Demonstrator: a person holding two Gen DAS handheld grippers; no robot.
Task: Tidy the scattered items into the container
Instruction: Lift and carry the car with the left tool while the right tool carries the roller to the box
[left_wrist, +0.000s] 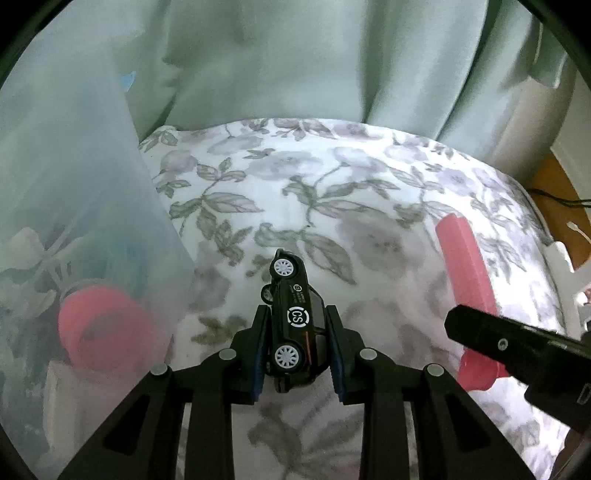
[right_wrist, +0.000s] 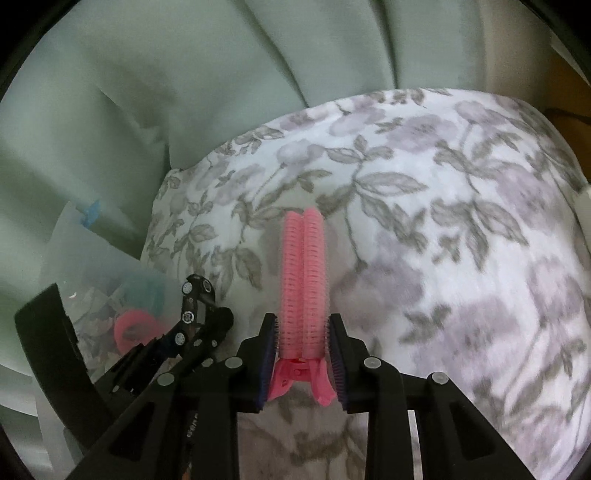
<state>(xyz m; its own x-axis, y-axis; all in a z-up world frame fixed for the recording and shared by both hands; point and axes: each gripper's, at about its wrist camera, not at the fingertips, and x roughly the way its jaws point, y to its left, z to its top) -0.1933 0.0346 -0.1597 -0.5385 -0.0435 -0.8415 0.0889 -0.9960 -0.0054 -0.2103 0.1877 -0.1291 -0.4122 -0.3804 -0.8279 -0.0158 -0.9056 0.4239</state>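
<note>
My left gripper (left_wrist: 297, 314) is shut on a black toy car (left_wrist: 293, 317) with white wheels, held on its side above the floral bedcover. My right gripper (right_wrist: 302, 325) is shut on a pink hair-roller clip (right_wrist: 303, 280) that points forward. The clip (left_wrist: 463, 269) and the right gripper (left_wrist: 517, 347) also show at the right of the left wrist view. The left gripper with the car (right_wrist: 195, 302) shows at the lower left of the right wrist view. A translucent plastic container (left_wrist: 85, 206) stands at the left, holding a pink roller (left_wrist: 107, 328) and a teal item (left_wrist: 122, 258).
The floral bedcover (left_wrist: 332, 192) spreads ahead and to the right. A pale green curtain (left_wrist: 295, 59) hangs behind it. A wooden floor with a black cable (left_wrist: 565, 201) lies at the far right. The container also shows in the right wrist view (right_wrist: 110, 280).
</note>
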